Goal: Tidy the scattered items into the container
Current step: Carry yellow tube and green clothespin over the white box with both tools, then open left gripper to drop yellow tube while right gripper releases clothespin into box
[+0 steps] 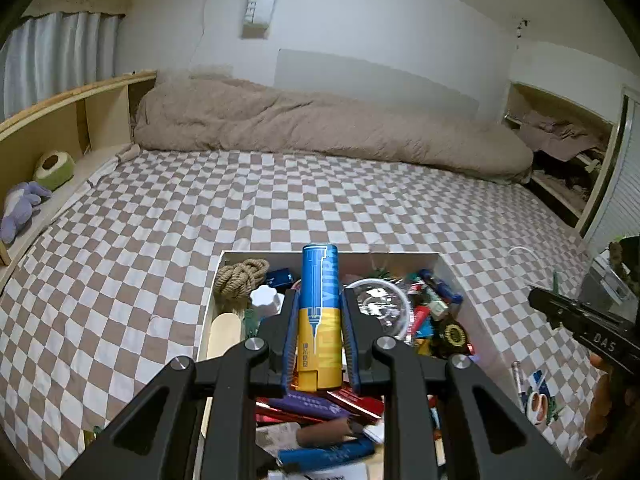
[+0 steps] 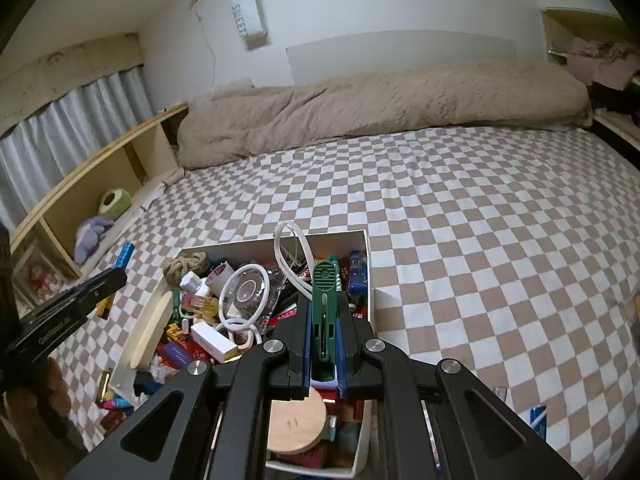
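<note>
A white open box (image 1: 328, 255) full of mixed small items sits on the checkered bed; it also shows in the right wrist view (image 2: 276, 240). My left gripper (image 1: 319, 312) is shut on a blue and yellow tube (image 1: 319, 304) and holds it over the box. My right gripper (image 2: 325, 316) is shut on a green plastic clip (image 2: 325, 292) with a white cable loop (image 2: 294, 252) beside it, over the box's right side. The left gripper shows at the left of the right wrist view (image 2: 68, 304) with the tube's blue tip (image 2: 124, 254).
Loose items lie on the bed beside the box: packets (image 1: 536, 392) on its right, small packets (image 2: 114, 404) on its left. A rolled beige blanket (image 1: 320, 128) lies at the far side. A wooden shelf (image 1: 60, 128) with plush toys runs along the left.
</note>
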`<state>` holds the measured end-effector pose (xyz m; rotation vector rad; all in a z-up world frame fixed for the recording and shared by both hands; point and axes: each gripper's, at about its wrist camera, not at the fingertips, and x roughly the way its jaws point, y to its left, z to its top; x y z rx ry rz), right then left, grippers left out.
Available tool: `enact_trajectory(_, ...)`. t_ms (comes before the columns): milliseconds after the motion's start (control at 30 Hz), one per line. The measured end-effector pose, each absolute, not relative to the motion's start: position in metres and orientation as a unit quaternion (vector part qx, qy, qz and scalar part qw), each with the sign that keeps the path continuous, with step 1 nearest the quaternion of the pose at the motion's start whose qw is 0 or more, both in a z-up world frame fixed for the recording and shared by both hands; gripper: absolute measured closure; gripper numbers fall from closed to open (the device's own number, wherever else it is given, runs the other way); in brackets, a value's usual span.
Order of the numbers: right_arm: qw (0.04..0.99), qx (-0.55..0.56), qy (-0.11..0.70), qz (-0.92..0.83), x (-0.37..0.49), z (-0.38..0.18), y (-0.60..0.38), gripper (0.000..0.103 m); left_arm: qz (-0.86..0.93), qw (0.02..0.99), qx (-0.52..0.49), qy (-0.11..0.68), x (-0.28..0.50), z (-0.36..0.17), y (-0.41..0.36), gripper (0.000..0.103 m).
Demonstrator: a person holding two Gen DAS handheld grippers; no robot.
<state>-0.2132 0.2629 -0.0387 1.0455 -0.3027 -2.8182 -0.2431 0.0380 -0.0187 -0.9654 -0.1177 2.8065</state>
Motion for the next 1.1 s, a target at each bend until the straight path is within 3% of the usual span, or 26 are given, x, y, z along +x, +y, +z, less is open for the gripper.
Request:
enact_trajectory(333, 0.080, 0.399, -0.094, -0.908, -0.254, -0.053, 0.256, 0.093, 0.917, 0.081, -0.389, -0.025, -0.265, -0.072, 0.017, 0.082)
enact_trajectory(600, 0.068, 0.441, -0.096, -0.890, -0.288, -0.069, 0.251, 0.093, 0.912, 0.078, -0.401, -0.033, -0.268, -0.083, 0.014, 0.082)
enact_trajectory(667, 0.061, 0.450, -0.094, -0.886, -0.297, -0.073, 0.250, 0.093, 0.908, 0.085, -0.408, -0.040, -0.267, -0.087, 0.011, 0.060)
enact_trajectory(700, 0.057, 0.455, -0.092, -0.884, -0.302, -0.075, 0.249, 0.093, 0.906, 0.092, -0.411, -0.044, -0.266, -0.087, 0.010, 0.039)
enact_trajectory(1100, 0.000, 0.493, 0.001, -0.870, -0.349, -0.096, 0.224, 0.093, 0.912, 0.108, -0.392, -0.063, -0.256, -0.078, -0.004, 0.037)
